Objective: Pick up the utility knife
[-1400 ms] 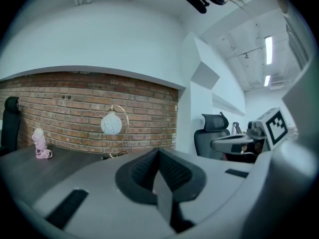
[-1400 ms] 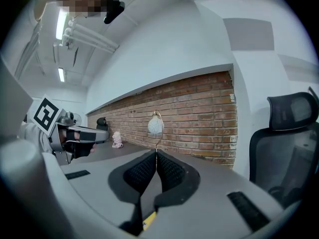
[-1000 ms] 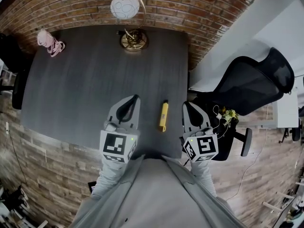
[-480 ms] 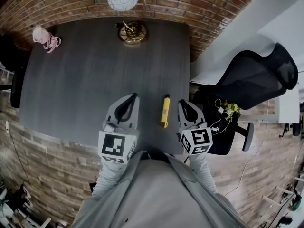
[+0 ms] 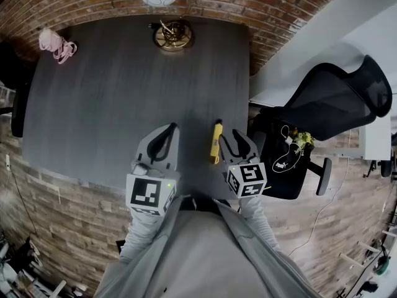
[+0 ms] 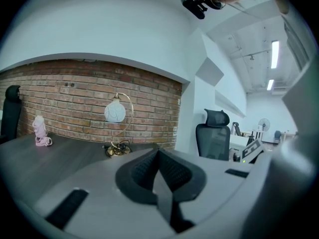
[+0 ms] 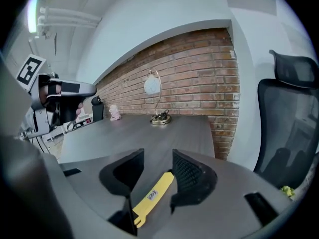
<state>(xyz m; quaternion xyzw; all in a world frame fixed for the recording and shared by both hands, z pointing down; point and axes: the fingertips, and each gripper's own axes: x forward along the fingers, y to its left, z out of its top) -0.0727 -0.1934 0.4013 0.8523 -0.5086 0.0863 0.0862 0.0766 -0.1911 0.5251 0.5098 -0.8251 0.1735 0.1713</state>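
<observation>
The utility knife [image 5: 215,143] is yellow and lies flat on the dark desk [image 5: 118,98]. It is in the near right part of the desk, close to the right edge and not far from the near edge, and its length points away from the person.

The right tongs [image 5: 231,135] are just beside the knife on its right side, low over the desk and near the right edge. In the right gripper view the jaws of the right tongs [image 7: 158,159] are opening. The knife [image 7: 152,195] shows in the gap between them, lying on the desk, and no pad presses on it.

The left tongs [image 5: 172,129] are to the left of the knife, apart from it. In the left gripper view the jaws of the left tongs [image 6: 158,153] are together and nothing is between them.

To the left of the knife and beyond it, the desk is wide and bare. At the far edge a lamp [image 5: 169,33] stands against the brick wall [image 5: 273,17]. A small pink thing [image 5: 56,44] lies in the far left corner. Past the right edge, an office chair [image 5: 335,104] stands near the desk.
</observation>
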